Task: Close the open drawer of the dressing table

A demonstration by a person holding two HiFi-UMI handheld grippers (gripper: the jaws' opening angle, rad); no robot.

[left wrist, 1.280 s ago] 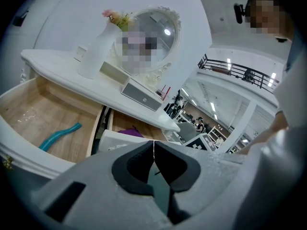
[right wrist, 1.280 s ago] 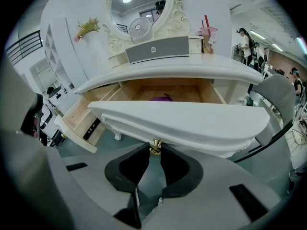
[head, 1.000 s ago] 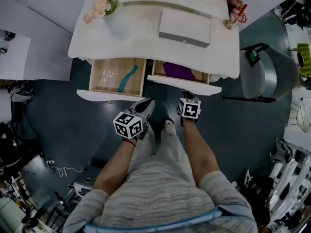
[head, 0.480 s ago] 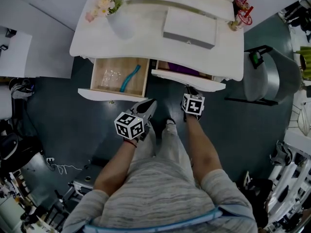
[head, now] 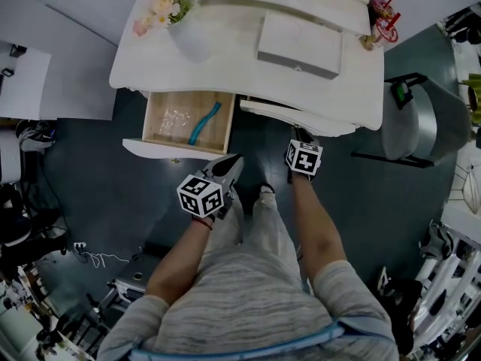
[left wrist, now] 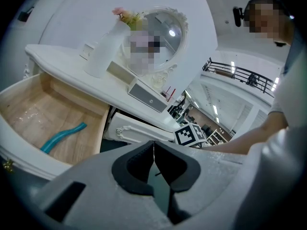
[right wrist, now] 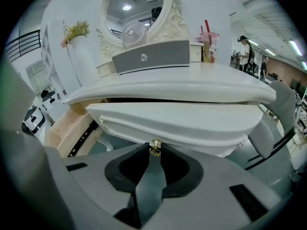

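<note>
nearly hidden under the tabletop (right wrist: 192, 87), the drawer (right wrist: 192, 123) has its knob (right wrist: 156, 143) pinched by right gripper (right wrist: 153, 151); left gripper (left wrist: 153, 146) closed.

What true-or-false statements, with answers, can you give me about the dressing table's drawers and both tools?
The left drawer is open with a teal item inside. True.
The right tool is closed on the gold knob of the right drawer. True.
The left tool holds the teal item. False: it is shut and empty.
The right drawer is pulled out as far as the left drawer. False: it is almost fully in.
</note>
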